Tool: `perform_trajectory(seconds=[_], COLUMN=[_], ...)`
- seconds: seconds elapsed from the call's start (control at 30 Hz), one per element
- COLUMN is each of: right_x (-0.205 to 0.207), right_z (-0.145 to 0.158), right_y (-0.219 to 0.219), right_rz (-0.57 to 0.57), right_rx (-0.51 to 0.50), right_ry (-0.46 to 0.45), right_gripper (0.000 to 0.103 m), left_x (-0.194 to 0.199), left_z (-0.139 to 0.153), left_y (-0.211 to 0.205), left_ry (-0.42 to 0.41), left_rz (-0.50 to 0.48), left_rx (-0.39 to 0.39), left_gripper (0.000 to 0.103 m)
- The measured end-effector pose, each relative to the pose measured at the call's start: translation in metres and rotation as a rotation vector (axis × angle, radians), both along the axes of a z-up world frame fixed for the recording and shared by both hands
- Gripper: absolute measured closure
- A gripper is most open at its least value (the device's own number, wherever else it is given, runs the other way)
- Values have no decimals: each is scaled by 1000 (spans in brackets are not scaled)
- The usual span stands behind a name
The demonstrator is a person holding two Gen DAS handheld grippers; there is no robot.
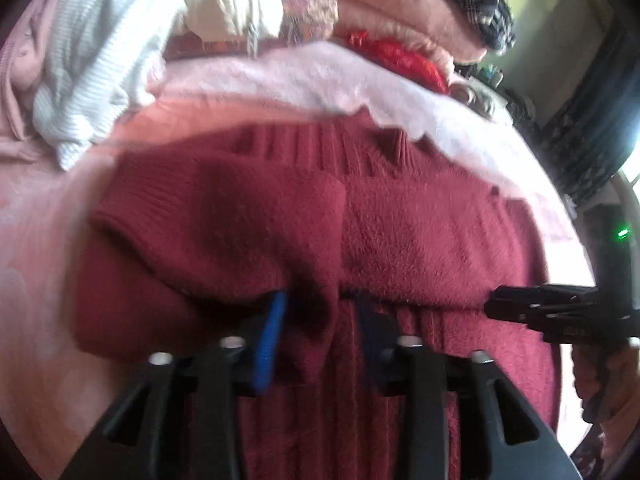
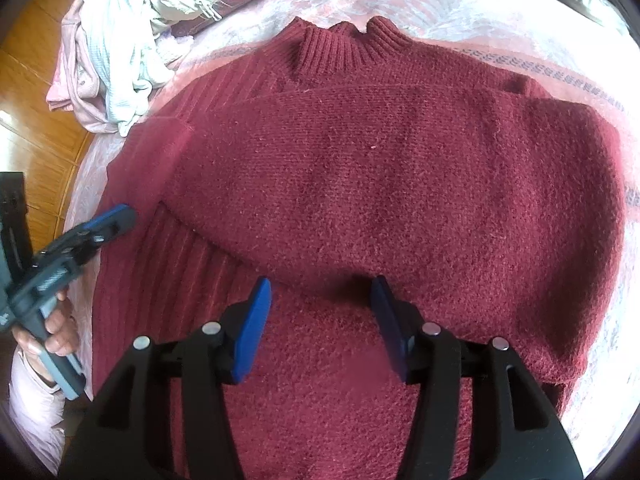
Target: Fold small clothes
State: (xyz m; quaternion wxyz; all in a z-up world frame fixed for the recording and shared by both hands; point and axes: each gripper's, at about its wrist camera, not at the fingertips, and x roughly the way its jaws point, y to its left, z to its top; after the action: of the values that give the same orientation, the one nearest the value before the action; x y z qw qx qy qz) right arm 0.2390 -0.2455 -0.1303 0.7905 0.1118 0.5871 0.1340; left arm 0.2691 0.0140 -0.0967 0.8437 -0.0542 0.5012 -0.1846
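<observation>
Right gripper (image 2: 320, 320) angled steeply down over a dark red knit sweater (image 2: 380, 184), blue pads (image 2: 256, 328) standing roughly half apart, nothing pinched between them, tips hovering just at the lower edge of a folded-over sleeve without a clear grip on the wool. Left gripper (image 1: 320, 320) likewise partway open, blue pad (image 1: 272, 344) on one side and a dark pad on the other; a fold of the sweater (image 1: 360, 220) bunched in the gap between the pads, though not visibly squeezed, blur hiding any real contact. From the right wrist view, left gripper (image 2: 116, 218) seen at the sweater's left border, held by a hand (image 2: 52, 332) in a pale sleeve. Sweater spread flat on a pale pink bedcover (image 2: 460, 12), ribbed collar (image 2: 340, 44) pointing away from the person, hem nearest, long axis running collar to hem, one sleeve laid across the chest. Heap of white and pink clothes (image 2: 120, 48) lying beyond the sweater's upper left corner, near it but apart.
</observation>
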Motion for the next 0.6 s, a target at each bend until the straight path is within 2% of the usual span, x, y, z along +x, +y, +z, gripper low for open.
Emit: perform_trajectory(seconds=[0.03, 0.17, 0.3, 0.37, 0.5, 0.6], right_x=[1, 14, 32, 45, 63, 77], right_z=[1, 8, 16, 19, 18, 4], right_y=[2, 22, 59, 83, 114, 130], right_rz=[1, 1, 11, 22, 13, -16], right_rx=[4, 26, 35, 75, 116, 139], right_ry=[0, 0, 6, 18, 23, 60], right_gripper=[49, 49, 49, 49, 49, 49], left_x=[1, 9, 28, 35, 42, 41], left_z=[9, 24, 7, -6, -18, -17], left_y=[9, 39, 67, 73, 89, 98], left_ry=[-27, -80, -1, 44, 78, 73], left_rz=[25, 111, 206, 227, 274, 302], left_rx=[15, 114, 156, 179, 141, 123], left_gripper=[48, 46, 47, 47, 46, 46])
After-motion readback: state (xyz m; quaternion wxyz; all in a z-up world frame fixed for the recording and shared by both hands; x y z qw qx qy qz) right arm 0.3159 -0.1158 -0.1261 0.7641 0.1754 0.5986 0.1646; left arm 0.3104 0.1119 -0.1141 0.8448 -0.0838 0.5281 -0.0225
